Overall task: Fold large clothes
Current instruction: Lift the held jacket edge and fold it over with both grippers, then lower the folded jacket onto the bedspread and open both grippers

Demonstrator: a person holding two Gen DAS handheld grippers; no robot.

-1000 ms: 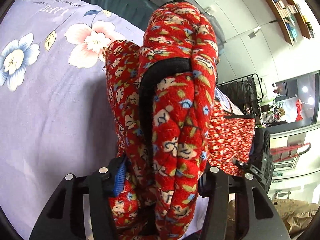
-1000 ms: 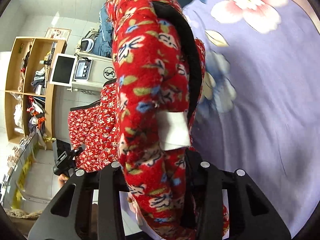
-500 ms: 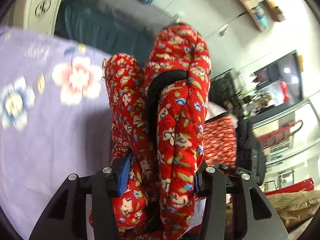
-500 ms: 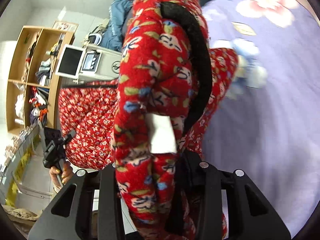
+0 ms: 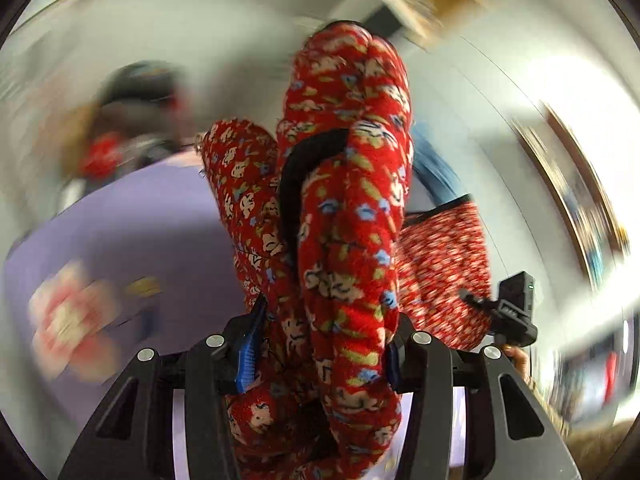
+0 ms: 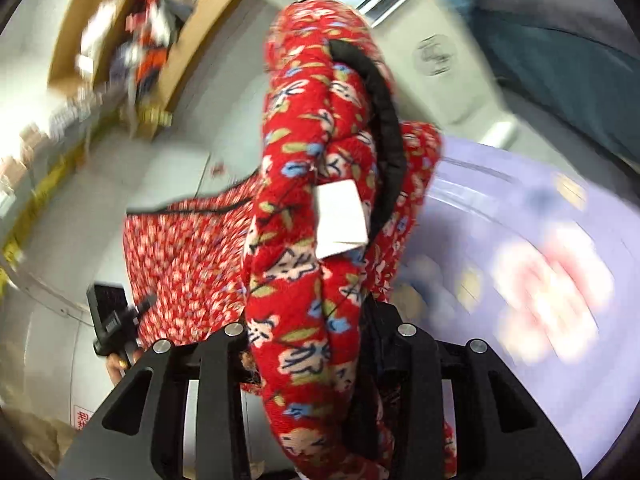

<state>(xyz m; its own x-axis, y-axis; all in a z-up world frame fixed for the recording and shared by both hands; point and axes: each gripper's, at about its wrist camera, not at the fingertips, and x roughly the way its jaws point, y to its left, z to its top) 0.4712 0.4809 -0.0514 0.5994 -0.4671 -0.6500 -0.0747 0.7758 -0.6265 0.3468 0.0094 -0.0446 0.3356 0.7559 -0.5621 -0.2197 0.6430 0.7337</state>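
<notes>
We are looking at the left gripper (image 5: 320,354) clamping a thick bunch of the red floral garment (image 5: 348,208); its two black fingers are pressing in on the fabric from both sides, blue pads (image 5: 249,350) biting the cloth. The gripper is pointing up and away from the lavender bedsheet (image 5: 132,216), so the bunched fabric is standing up in front of the lens as a tall padded roll. The right gripper (image 6: 316,346) is doing the same: fingers closed onto another thick bunch of the garment (image 6: 316,208), tilted up off the bedsheet (image 6: 520,216).

The garment is fleecy and quilted, red with white, blue and olive flowers, edged in a black binding (image 5: 304,168) that is curving along the fold. A white rectangular label (image 6: 340,220) is sticking out of the fabric just beside the binding (image 6: 384,120) in the right view. The rest of the garment is hanging stretched between the two grippers, clear of the bedsheet; the right gripper (image 5: 514,308) is showing at its far end in the left view, and the left gripper (image 6: 116,320) at its far end in the right view.

The bedsheet is smooth, lavender, printed with big pink-white flowers (image 6: 548,280). Background is heavily motion-blurred; a wooden shelf unit (image 6: 120,28) is sitting beyond the garment.
</notes>
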